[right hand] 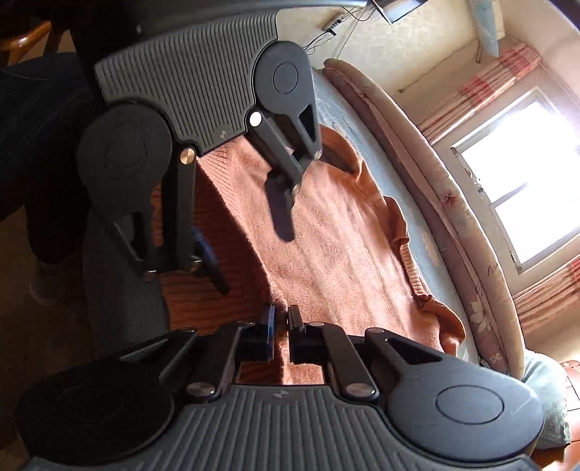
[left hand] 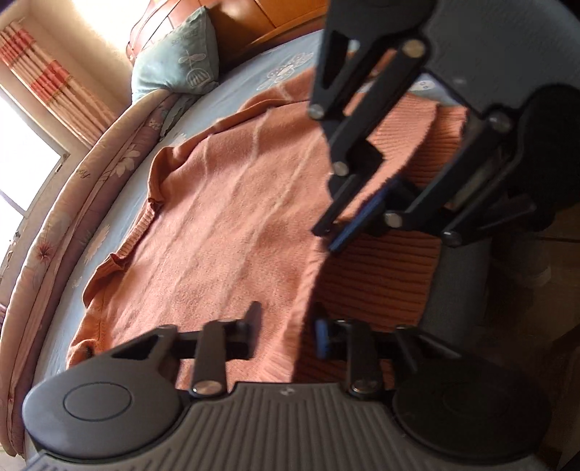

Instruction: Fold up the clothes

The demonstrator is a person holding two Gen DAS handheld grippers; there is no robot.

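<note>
An orange knit sweater [left hand: 232, 217] lies spread on the blue bedsheet [left hand: 239, 87], its ribbed hem at the near bed edge. My left gripper [left hand: 288, 329] is open, its jaws standing either side of the sweater's near edge. It also shows in the right wrist view [right hand: 253, 250], open over the hem. My right gripper [right hand: 282, 315] is shut on a raised fold of the sweater [right hand: 326, 246]. In the left wrist view the right gripper [left hand: 348, 232] pinches the sweater's ribbed hem.
A rolled floral quilt [left hand: 72, 203] runs along the far side of the bed. A teal pillow [left hand: 177, 61] leans on the wooden headboard [left hand: 261, 25]. A bright window [right hand: 525, 174] with striped curtains lies beyond. The person's dark legs [right hand: 36, 145] stand at the near bed edge.
</note>
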